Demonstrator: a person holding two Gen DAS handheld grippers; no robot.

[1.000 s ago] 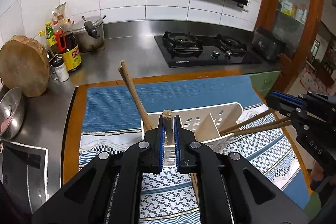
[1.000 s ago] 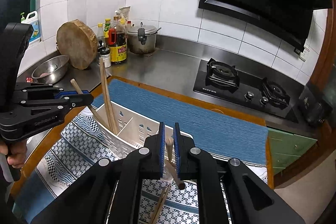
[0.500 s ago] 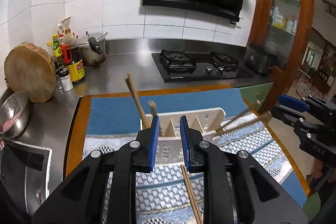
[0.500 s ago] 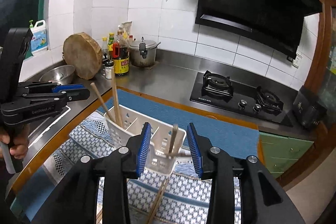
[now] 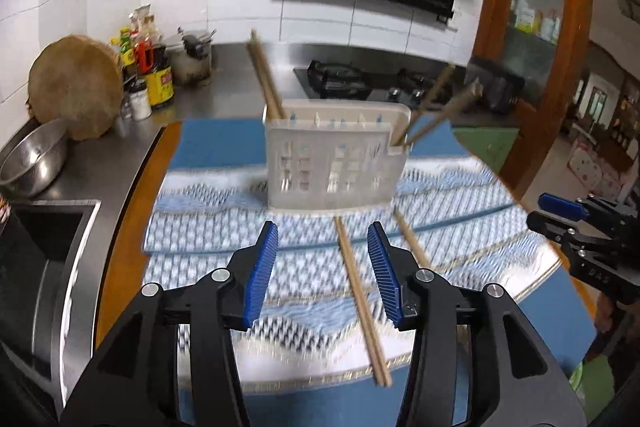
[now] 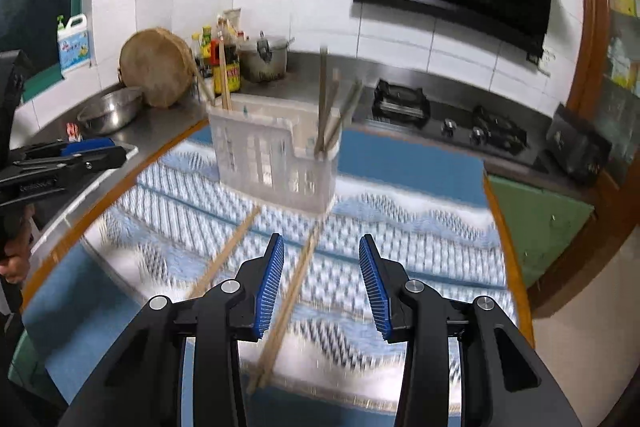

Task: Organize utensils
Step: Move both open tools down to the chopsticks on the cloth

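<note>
The light, stiff chopsticks (image 5: 362,301) lying on the mat look slippery, best pinched mid-shaft; left gripper (image 5: 323,273) is opening, right gripper (image 6: 321,285) stands apart, both empty.

White slotted utensil caddy (image 5: 334,163), upright, frame centre: chopsticks leaning at both ends; loose chopsticks (image 5: 360,297) flat below.
</note>
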